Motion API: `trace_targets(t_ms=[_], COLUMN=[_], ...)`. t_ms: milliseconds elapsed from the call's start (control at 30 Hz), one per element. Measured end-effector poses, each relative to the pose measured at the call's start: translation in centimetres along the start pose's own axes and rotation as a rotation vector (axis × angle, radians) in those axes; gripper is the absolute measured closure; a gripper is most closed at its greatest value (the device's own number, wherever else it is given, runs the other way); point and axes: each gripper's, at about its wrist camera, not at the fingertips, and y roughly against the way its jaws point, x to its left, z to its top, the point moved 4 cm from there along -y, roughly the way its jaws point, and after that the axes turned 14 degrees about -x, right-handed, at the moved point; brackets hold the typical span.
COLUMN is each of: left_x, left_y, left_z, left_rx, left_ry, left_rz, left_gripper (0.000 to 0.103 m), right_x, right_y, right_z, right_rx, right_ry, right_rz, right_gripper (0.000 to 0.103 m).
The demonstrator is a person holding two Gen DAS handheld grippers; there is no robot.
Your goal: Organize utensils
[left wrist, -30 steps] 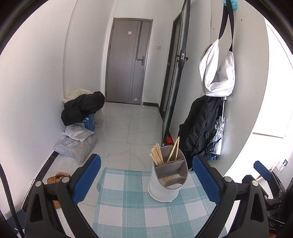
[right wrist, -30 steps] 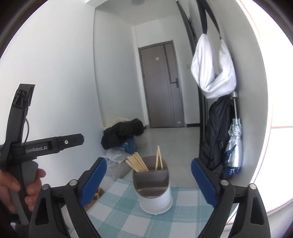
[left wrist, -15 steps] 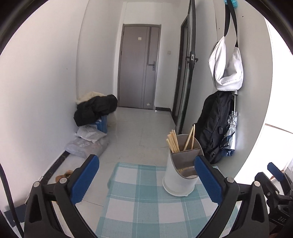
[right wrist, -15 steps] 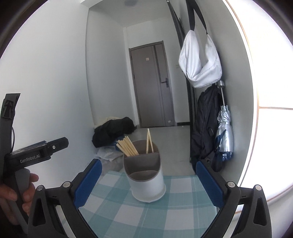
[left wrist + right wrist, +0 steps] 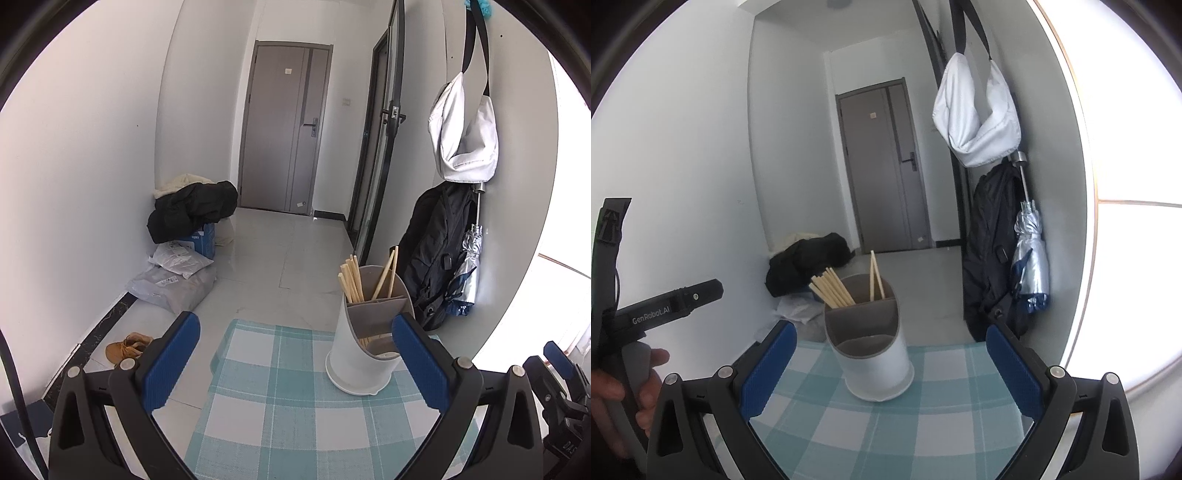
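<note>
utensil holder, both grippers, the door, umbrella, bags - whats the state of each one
utensil holder: upright on the checked cloth, front compartment empty
chopsticks: standing in the two back compartments, a bundle and a pair
left gripper: open, holding nothing
right gripper: open, holding nothing
grey door: shut
umbrella: folded, hanging
white bag: hanging on the wall

Hidden and cut-off parts, both wrist views

Left gripper's pad (image 5: pixel 419 360) covered the utensil holder's (image 5: pixel 354 354) right side; chopstick (image 5: pixel 833 291) lower ends sat unseen inside. The hand (image 5: pixel 626 391) was cropped by the right-wrist frame edge; the door sticker (image 5: pixel 288 70) was too small to read.
</note>
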Motion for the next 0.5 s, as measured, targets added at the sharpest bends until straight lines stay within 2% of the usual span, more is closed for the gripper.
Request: trace_targets(t_ms=[133,300,500], left_x=[-0.07,-0.36,-0.22], left_y=[0.21,0.99,0.74], left_z=[-0.76,-0.61,-0.86], left_rx=[0.042,0.013,0.038], left_ry=[0.004,-0.037,-0.011], left_rz=[-0.019,-0.011,-0.025], left_gripper=[0.002,0.002,0.002], right_x=[-0.59,-0.88,-0.36], right_y=[-0.05,-0.11,-0.05], right_z=[0.03,0.10,-0.04], right_rx=[0.005,0.001,0.004], right_ry=[-0.033,-0.058,-0.031], right_rz=[-0.014,-0.021,-0.016], right_gripper=[0.000,0.000,0.000])
